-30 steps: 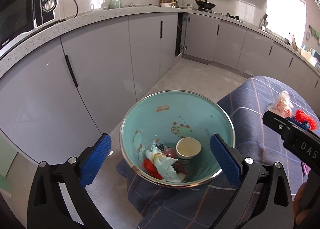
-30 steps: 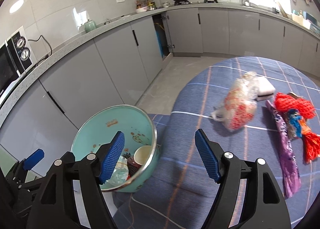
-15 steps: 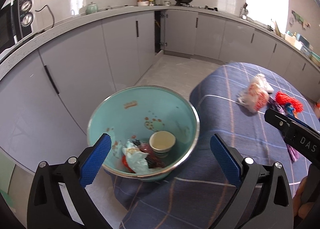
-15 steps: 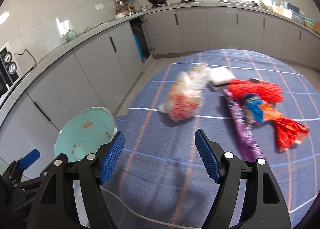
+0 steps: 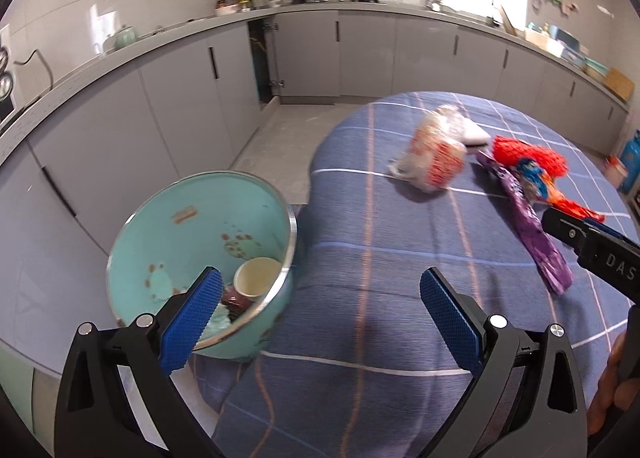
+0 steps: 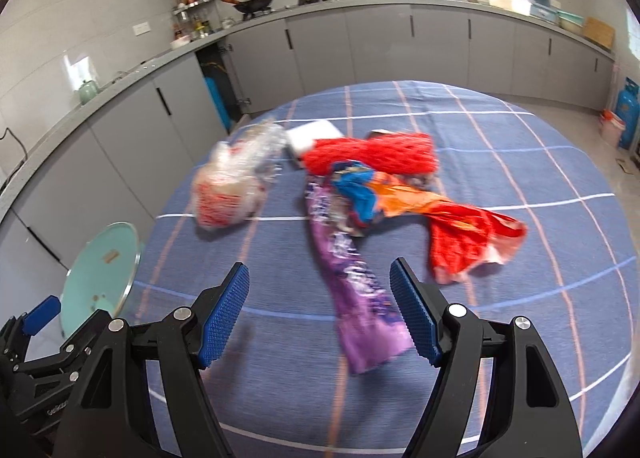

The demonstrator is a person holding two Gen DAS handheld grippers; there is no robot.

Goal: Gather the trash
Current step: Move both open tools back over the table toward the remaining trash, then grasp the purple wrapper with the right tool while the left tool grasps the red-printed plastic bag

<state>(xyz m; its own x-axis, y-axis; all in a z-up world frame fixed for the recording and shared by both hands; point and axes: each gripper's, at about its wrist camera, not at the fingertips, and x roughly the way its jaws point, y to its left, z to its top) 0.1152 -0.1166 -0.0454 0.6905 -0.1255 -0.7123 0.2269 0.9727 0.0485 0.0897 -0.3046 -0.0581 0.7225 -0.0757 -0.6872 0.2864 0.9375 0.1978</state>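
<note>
A turquoise enamel bowl [image 5: 188, 226] sits at the left edge of the blue checked tablecloth [image 5: 380, 258], holding a paper cup [image 5: 256, 282] and crumpled scraps. My left gripper [image 5: 320, 318] is open, empty, just right of the bowl. On the cloth lie a clear plastic bag with red print [image 6: 236, 182], a purple wrapper [image 6: 352, 278], a red net bag [image 6: 372, 154], a blue-orange-red wrapper [image 6: 432, 214] and a white block [image 6: 312, 136]. My right gripper [image 6: 320, 314] hangs open above the near end of the purple wrapper, touching nothing.
Grey kitchen cabinets [image 5: 180, 98] and a counter run behind the table. A wok [image 6: 254, 2] stands on the stove, a blue gas cylinder [image 6: 626, 114] on the floor at the right. The bowl [image 6: 100, 270] overhangs the table's left edge.
Both grippers have swung right, away from the bowl and toward the trash on the cloth. The bowl slid to the left of both views. Both grippers stayed open and empty.
</note>
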